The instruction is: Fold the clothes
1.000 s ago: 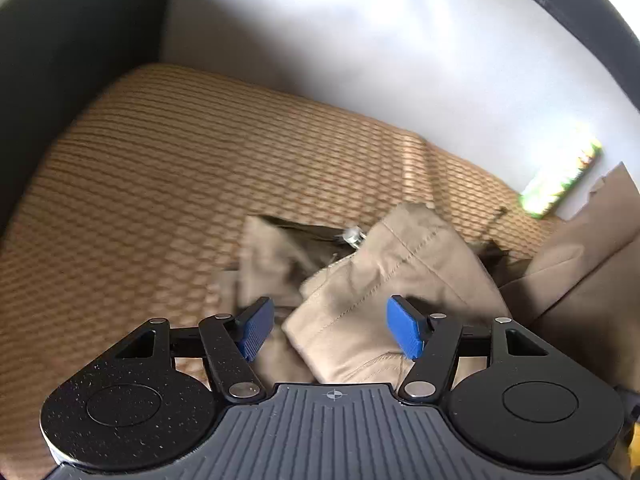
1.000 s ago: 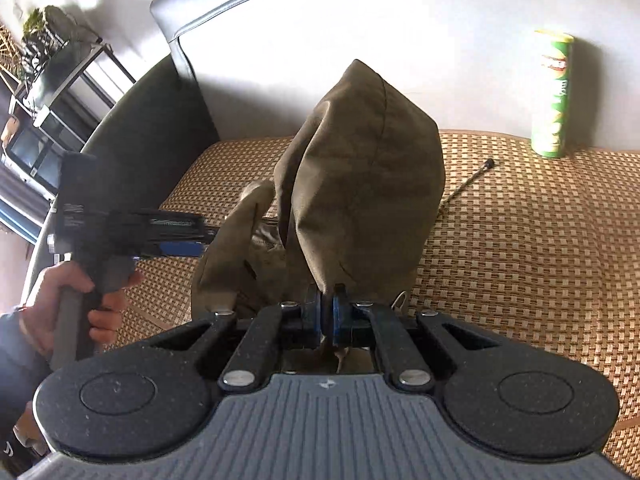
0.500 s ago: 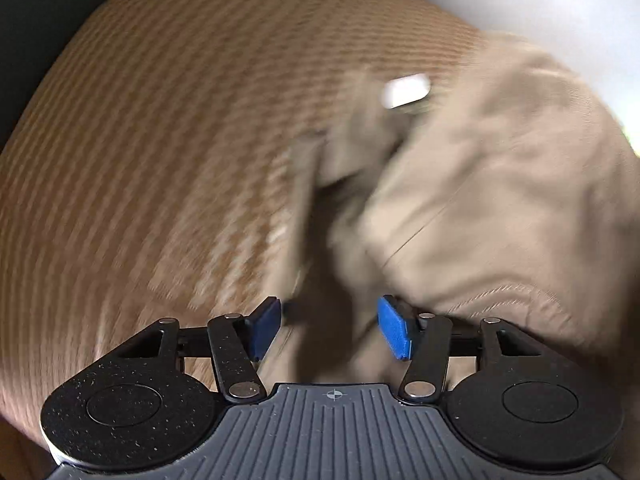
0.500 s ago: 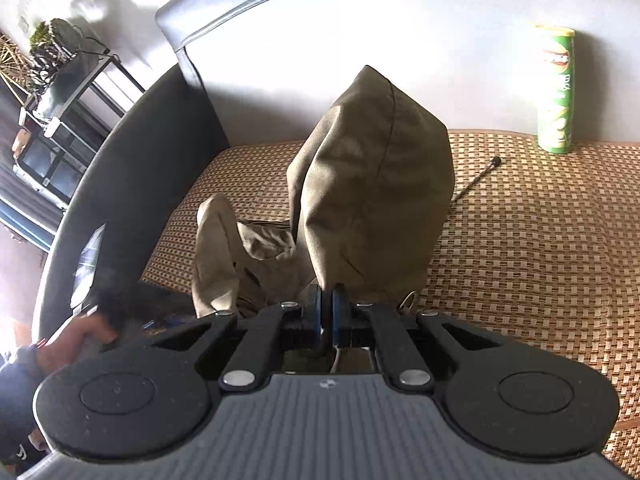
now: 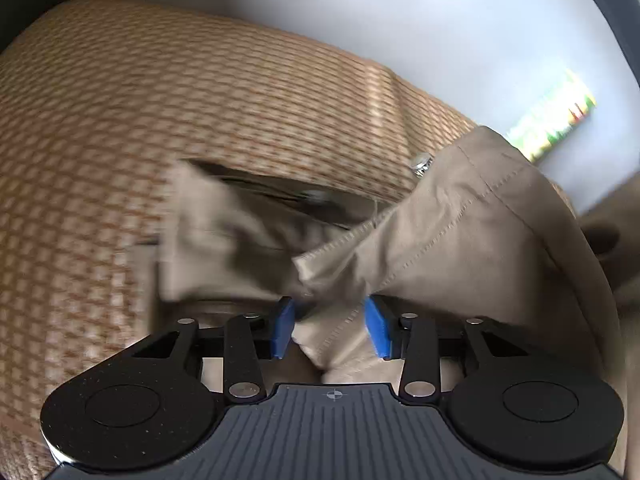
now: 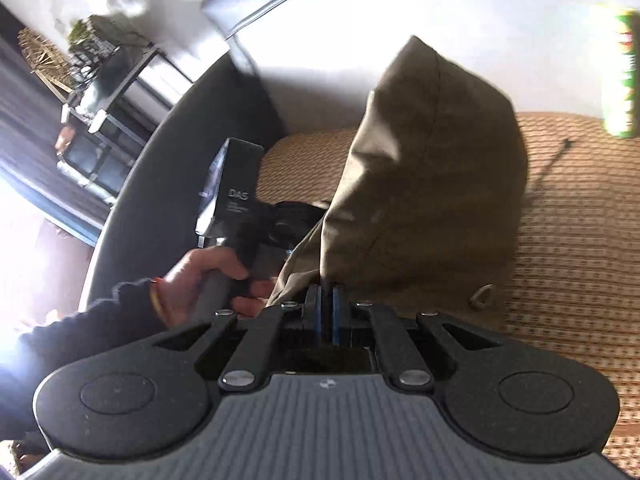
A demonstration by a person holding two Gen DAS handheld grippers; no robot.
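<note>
1. A woven rattan seat mat (image 5: 200, 92) in tan and cream is seen across a dark sofa (image 6: 160, 184) with a pale backrest; the garment lies on it.
2. The khaki trousers (image 5: 460, 232) are found in a rumpled heap on the mat. In the left wrist view the cloth is shown light tan, with rows of straight stitching along its hems, a metal button (image 5: 420, 162) at an upper edge and a dark opening toward the left of the heap. In the right wrist view one part of the trousers (image 6: 432, 160) is seen lifted into a tall peak, olive-brown in shadow, with a small metal ring at its lower right edge.
3. The left gripper (image 5: 330, 330) is shown with its blue pads partly apart and closing, a folded stitched edge of the trousers lying between them; the pads are not yet seen pressing on it.
4. The right gripper (image 6: 326, 312) is seen clamped tight on a pinch of the lifted cloth.
5. A hand (image 6: 208, 280) in a dark sleeve is seen gripping the left gripper's handle, whose black body is marked "DAS"; smaller print below cannot be read.
6. A green crisps can (image 6: 622, 72) is seen upright by the backrest; its label is too blurred to read.
7. A thin dark rod (image 6: 554, 158) is seen lying on the mat near the can.
</note>
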